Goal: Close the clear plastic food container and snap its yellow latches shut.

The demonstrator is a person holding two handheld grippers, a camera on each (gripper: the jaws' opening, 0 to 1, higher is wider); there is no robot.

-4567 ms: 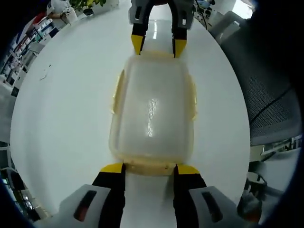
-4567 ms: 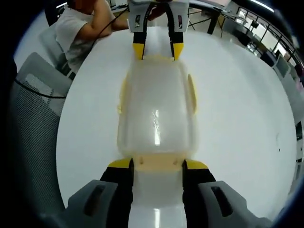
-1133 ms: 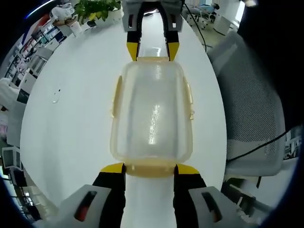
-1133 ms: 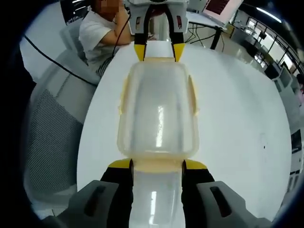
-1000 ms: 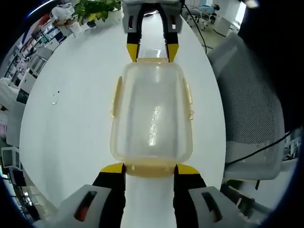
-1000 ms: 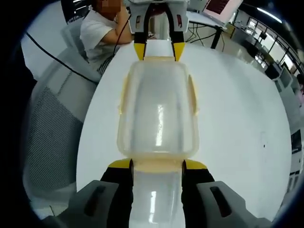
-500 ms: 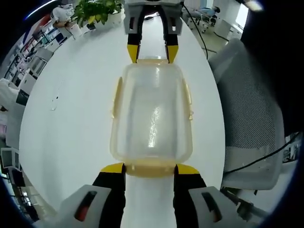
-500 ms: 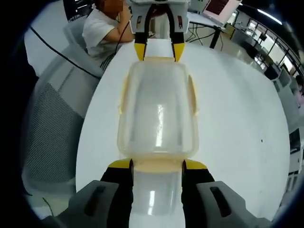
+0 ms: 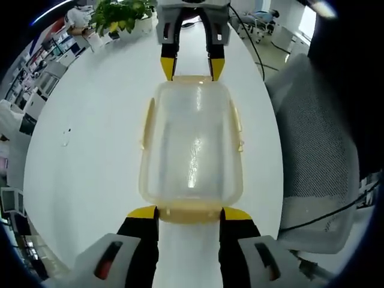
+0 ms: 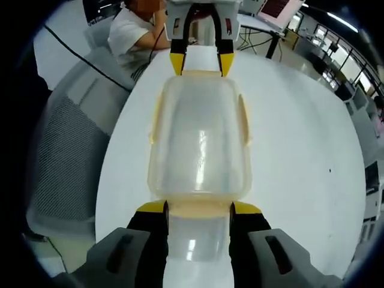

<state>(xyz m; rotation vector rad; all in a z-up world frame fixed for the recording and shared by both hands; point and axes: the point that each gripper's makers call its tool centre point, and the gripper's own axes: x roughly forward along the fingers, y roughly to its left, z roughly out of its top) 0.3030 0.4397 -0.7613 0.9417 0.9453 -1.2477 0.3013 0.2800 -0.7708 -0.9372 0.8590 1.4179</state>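
The clear plastic container point(image 9: 191, 144) has its lid on and hangs lengthwise between the two grippers, above the white table point(image 9: 84, 132). My left gripper point(image 9: 189, 213) is shut on the yellow end latch point(image 9: 189, 210) nearest it. The right gripper point(image 9: 192, 66) holds the far end. In the right gripper view the same container point(image 10: 199, 144) runs from my right gripper point(image 10: 199, 208), shut on its near end latch point(image 10: 199, 206), to the left gripper point(image 10: 201, 63) at the far end. Yellow side latches point(image 9: 146, 120) point(image 10: 244, 120) stand out a little from the long sides.
A grey mesh chair point(image 9: 318, 150) stands by the table's edge, and another chair point(image 10: 66, 156) shows in the right gripper view. A seated person in a white shirt point(image 10: 135, 30) is beyond the table. A potted plant point(image 9: 120, 12) stands at the far rim.
The table and chairs have slid a little in both views, so the cameras moved. The container keeps the same place between both grippers, and their grip looks unchanged.
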